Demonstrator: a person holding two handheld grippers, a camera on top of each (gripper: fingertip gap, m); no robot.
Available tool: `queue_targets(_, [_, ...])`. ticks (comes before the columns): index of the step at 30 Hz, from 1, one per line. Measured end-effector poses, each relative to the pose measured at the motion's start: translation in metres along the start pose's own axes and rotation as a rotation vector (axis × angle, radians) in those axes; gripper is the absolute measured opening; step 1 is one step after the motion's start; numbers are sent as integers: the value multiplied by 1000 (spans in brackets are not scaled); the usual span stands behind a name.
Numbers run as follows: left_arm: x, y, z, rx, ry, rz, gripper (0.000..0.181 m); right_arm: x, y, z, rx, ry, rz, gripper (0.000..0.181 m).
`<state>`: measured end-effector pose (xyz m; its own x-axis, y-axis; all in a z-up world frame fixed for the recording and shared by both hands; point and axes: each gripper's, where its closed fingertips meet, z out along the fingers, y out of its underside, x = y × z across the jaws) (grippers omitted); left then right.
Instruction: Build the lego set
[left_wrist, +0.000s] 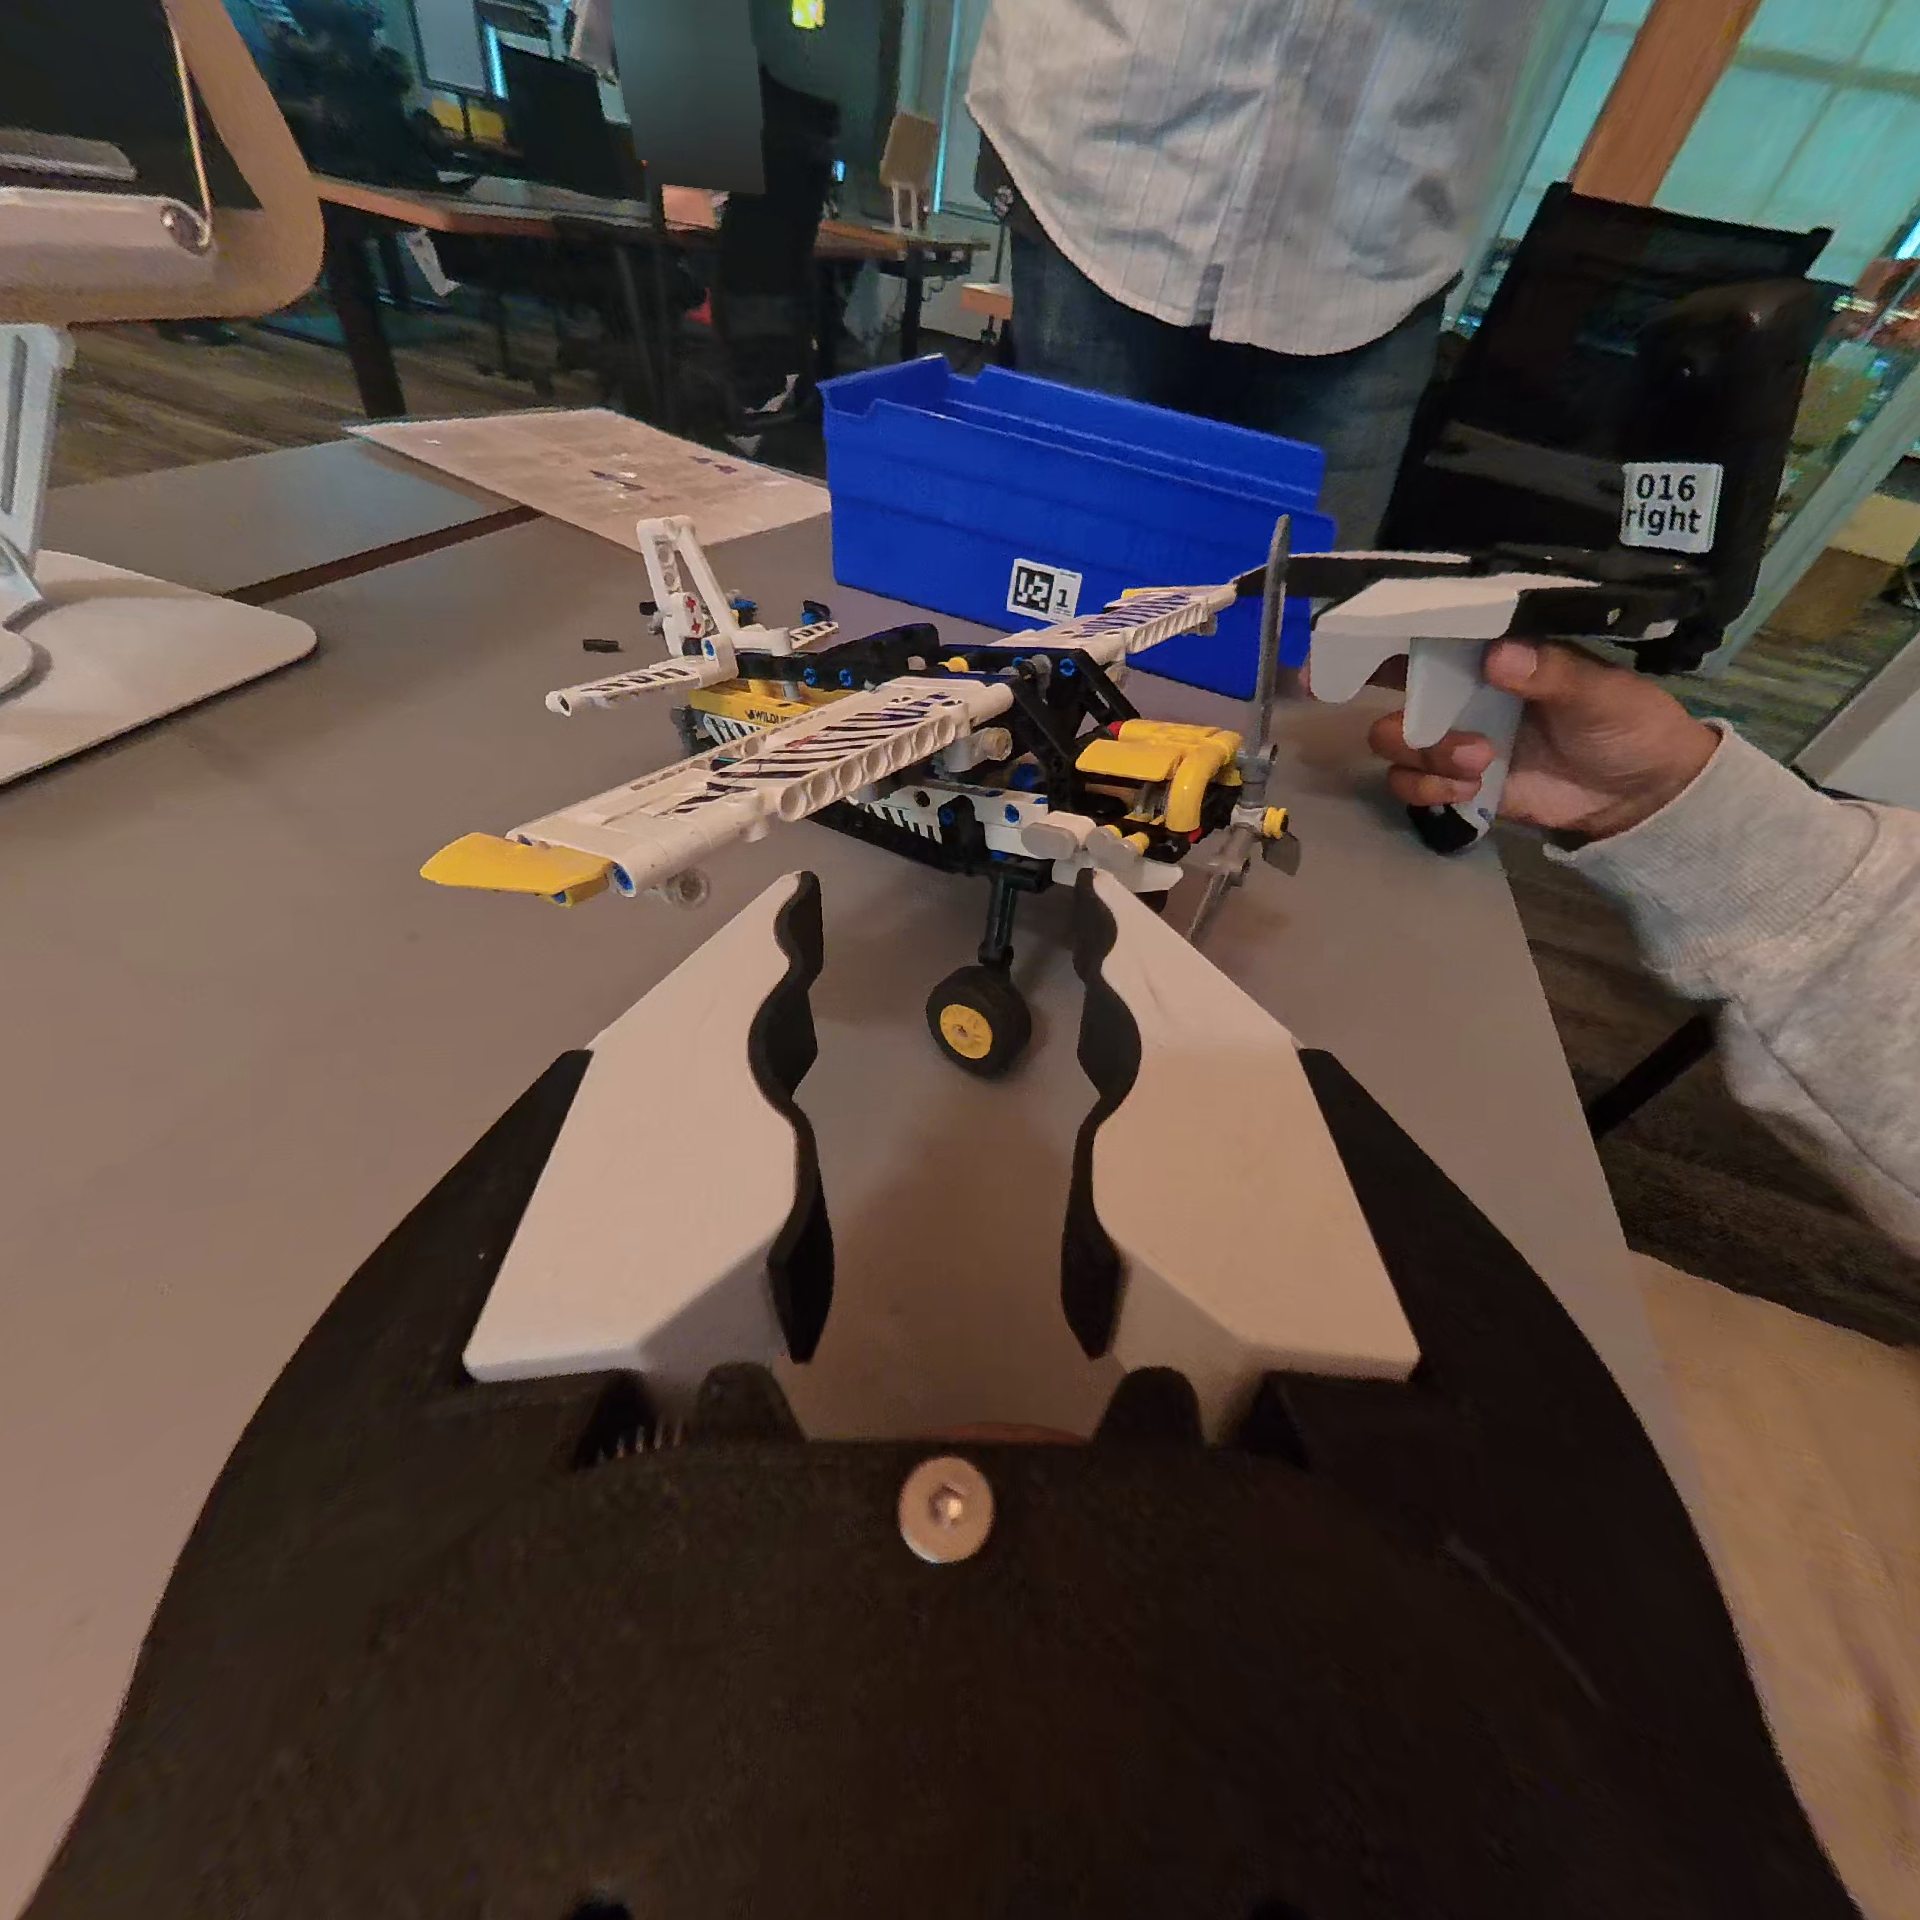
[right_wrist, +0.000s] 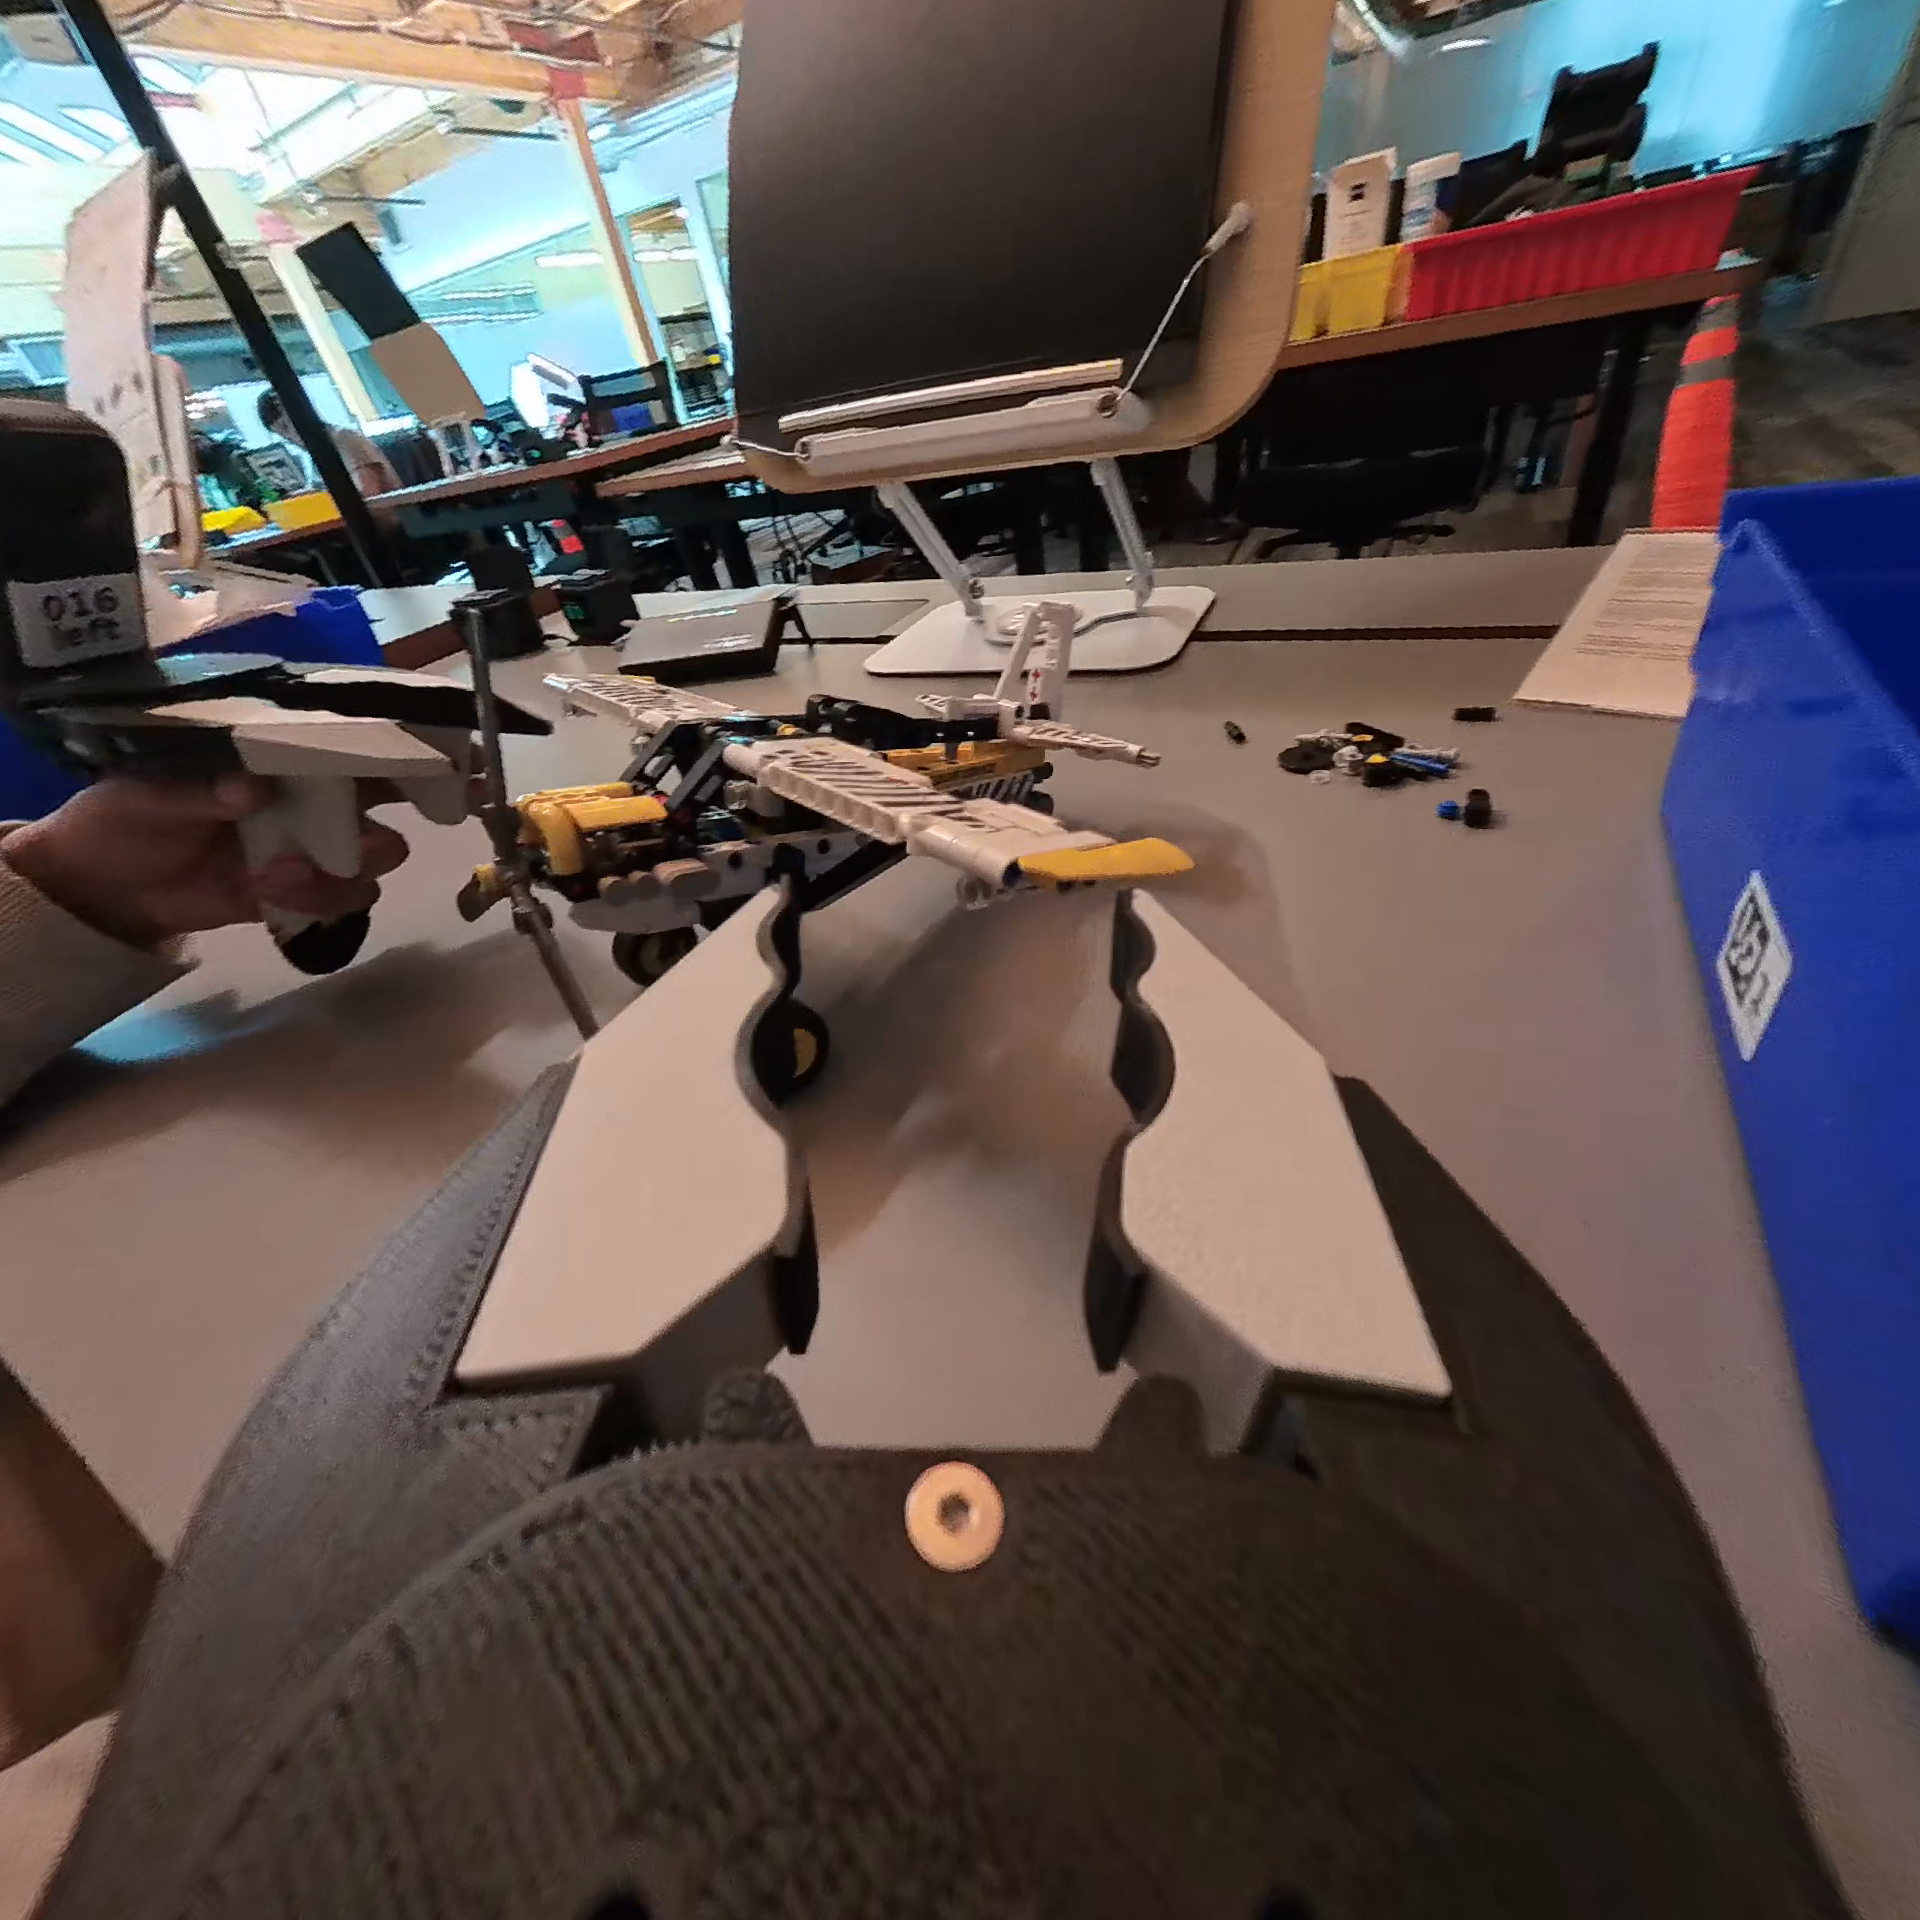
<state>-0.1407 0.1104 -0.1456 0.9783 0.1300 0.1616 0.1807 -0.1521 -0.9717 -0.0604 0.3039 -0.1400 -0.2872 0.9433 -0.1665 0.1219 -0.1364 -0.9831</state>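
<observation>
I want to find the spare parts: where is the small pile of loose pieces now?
In the right wrist view, the loose pieces lie on the grey table, right of the plane's tail, before the blue bin.

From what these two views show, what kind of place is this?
Probably an open-plan office or lab workshop. Long work tables with dark chairs run across the background, a blue parts bin stands on the grey table, and yellow and red storage bins line another bench beside an orange traffic cone.
</observation>
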Motion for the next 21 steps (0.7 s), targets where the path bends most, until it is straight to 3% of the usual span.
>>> queue_targets(4, [-4,0,0,9,-24,-8,46,5,1,8,-12,55,-20,67])
queue_targets(21, [-10,-4,-3,35,-56,-19,45,13,0,13,-8,102,3,59])
